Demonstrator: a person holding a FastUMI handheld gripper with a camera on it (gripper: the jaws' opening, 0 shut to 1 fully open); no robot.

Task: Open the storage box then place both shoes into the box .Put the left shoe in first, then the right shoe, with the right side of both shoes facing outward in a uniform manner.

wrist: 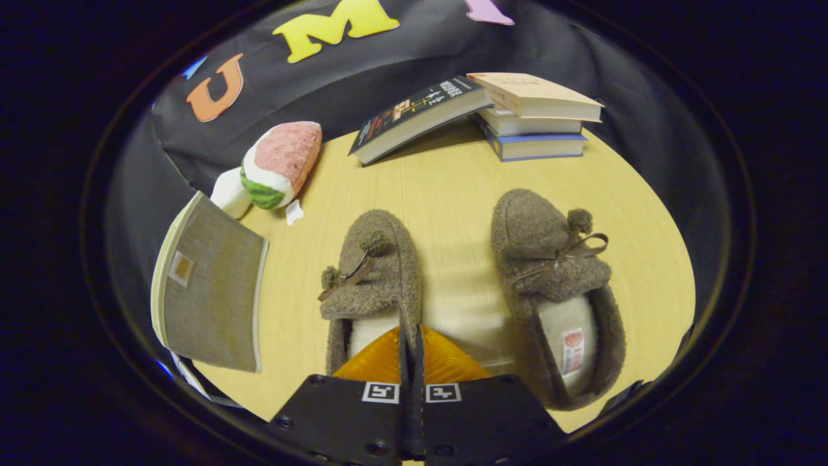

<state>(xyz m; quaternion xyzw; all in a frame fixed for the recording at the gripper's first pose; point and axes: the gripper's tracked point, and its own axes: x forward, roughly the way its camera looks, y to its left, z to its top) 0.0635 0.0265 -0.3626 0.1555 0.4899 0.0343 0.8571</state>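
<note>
Just ahead of the gripper [411, 346], whose fingers are pressed together on the side wall of the left shoe [370, 285], the right shoe [556, 291] is seen lying beside it on the table [446, 188]. Off to the fingers' left, the storage box [210, 285] is seen lying. Beyond the shoes, a plush toy [279, 165] and a stack of books [517, 113] are set.

My gripper camera rides above my two fingers [411, 362], looking forward and steeply down along them. It sits close over the pale wooden tabletop [446, 188]. Nearest it are two brown fuzzy slippers [381, 272]; a stack of books [530, 116] lies beyond, against the black cloth wall [401, 58].
</note>
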